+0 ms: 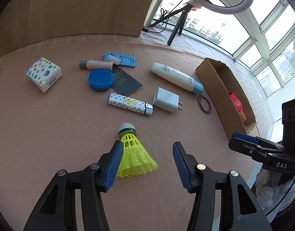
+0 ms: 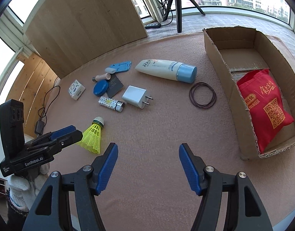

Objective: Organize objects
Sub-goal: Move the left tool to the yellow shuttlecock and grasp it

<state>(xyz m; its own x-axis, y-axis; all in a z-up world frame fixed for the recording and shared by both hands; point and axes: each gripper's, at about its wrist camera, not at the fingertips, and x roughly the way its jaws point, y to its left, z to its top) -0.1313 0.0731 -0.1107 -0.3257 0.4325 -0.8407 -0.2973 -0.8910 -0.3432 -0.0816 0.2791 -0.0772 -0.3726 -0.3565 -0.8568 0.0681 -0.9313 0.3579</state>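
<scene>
Near the front of the desk (image 1: 51,127) the shuttlecock (image 1: 135,156) lies between the wide-open, empty left tongs (image 1: 147,165), touching one pad, so centre on the skirt and close gently; the right tongs (image 2: 148,168) gape empty beside the box (image 2: 232,98).

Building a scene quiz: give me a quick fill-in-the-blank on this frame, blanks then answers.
1. The left gripper is open around the yellow ____.
2. The only thing in the cardboard box is a ____ bag.
3. The charger lies with its prongs pointing toward the ____ bands.
4. The right gripper is open and holds ____.

Answers: shuttlecock; red; rubber; nothing
</scene>
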